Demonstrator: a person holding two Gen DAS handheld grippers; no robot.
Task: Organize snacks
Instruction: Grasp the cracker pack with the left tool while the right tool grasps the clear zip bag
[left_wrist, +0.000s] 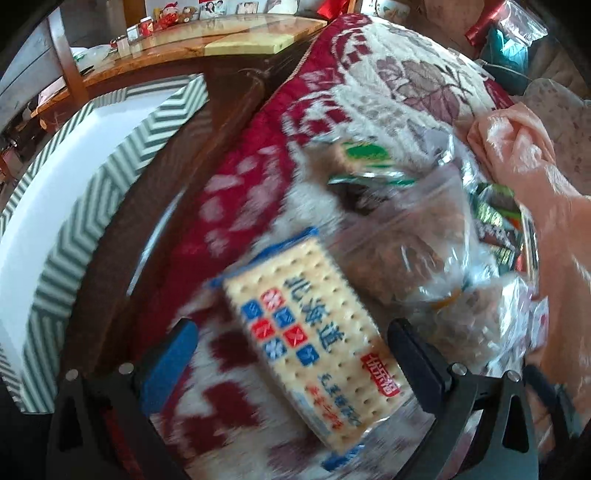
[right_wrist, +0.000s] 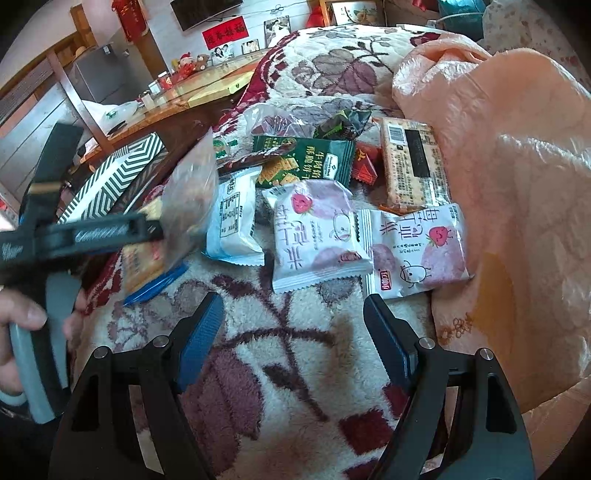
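Snack packets (right_wrist: 317, 236) crowd the blanket's (right_wrist: 258, 369) far edge; near part bare. Both grippers, left (left_wrist: 291, 354) and right (right_wrist: 293, 332), gape unladen.

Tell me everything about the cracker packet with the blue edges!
The cracker packet with blue edges is a clear, shiny plastic wrapper showing pale dotted crackers, blue Chinese writing and red and blue squares. It lies flat and slanted on the red and cream flowery blanket, between the open left gripper fingers. A clear plastic bag overlaps its far end.
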